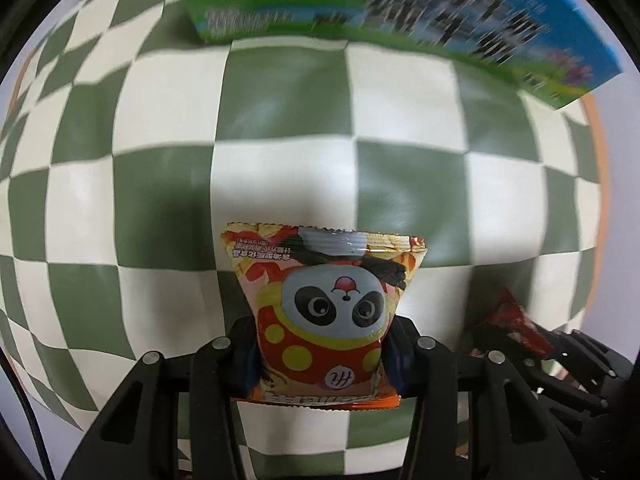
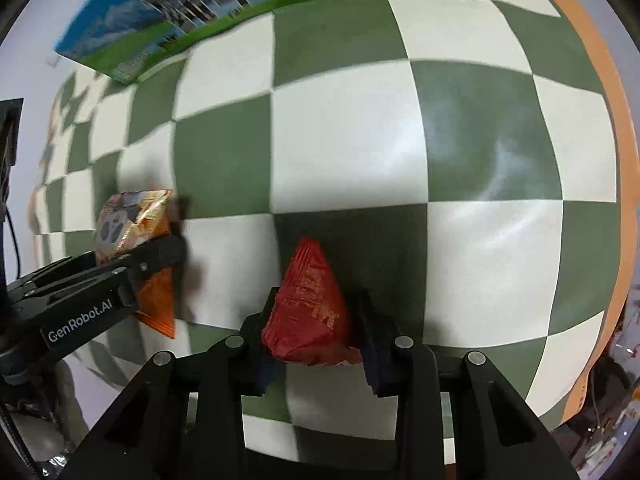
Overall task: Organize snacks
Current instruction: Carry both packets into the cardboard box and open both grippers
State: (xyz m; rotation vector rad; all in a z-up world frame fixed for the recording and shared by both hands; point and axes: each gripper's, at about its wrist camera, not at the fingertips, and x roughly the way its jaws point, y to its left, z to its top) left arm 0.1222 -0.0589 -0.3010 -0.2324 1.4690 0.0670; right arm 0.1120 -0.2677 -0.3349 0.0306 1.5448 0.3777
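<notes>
My left gripper (image 1: 322, 360) is shut on an orange panda snack packet (image 1: 324, 312) and holds it above the green and white checkered cloth (image 1: 280, 176). The same packet (image 2: 132, 232) and the left gripper (image 2: 160, 256) show at the left of the right wrist view. My right gripper (image 2: 314, 344) is shut on a red snack packet (image 2: 310, 312), held over the cloth; that packet (image 1: 512, 328) shows at the lower right of the left wrist view. A blue and green printed box (image 1: 400, 12) stands at the far side of the cloth, and it also shows in the right wrist view (image 2: 192, 12).
The cloth has an orange border (image 2: 612, 152) on the right side. Beyond that border, at the lower right, lies some clutter (image 2: 616, 400). A black cable (image 2: 12, 240) hangs at the far left.
</notes>
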